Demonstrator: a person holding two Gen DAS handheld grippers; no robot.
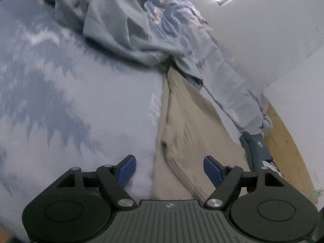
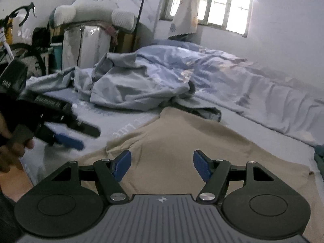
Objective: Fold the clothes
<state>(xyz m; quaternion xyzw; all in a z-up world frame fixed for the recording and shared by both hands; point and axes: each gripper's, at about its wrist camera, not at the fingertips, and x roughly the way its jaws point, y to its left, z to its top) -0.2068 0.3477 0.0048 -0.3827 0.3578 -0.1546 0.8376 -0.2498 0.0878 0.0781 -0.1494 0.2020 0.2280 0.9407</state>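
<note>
A beige garment [image 2: 182, 139] lies spread flat on the pale blue bed sheet [image 2: 253, 121]. My right gripper [image 2: 162, 164] hovers over its near part, open, with nothing between the blue pads [image 2: 200, 166]. In the left wrist view the same beige garment [image 1: 188, 125] runs away from me, its left edge resting on the sheet [image 1: 91, 101]. My left gripper [image 1: 169, 170] is open above that edge and grips nothing. The right wrist view shows the left gripper [image 2: 68, 139] blurred at the left, held by a hand [image 2: 12, 147].
A crumpled blue-grey quilt [image 2: 162, 77] is heaped at the back of the bed, seen also in the left wrist view as the quilt [image 1: 131, 24]. A dark blue cloth [image 1: 257, 147] lies by the wooden bed edge [image 1: 287, 145]. A bicycle [image 2: 18, 46] and stacked bedding [image 2: 89, 40] stand beyond.
</note>
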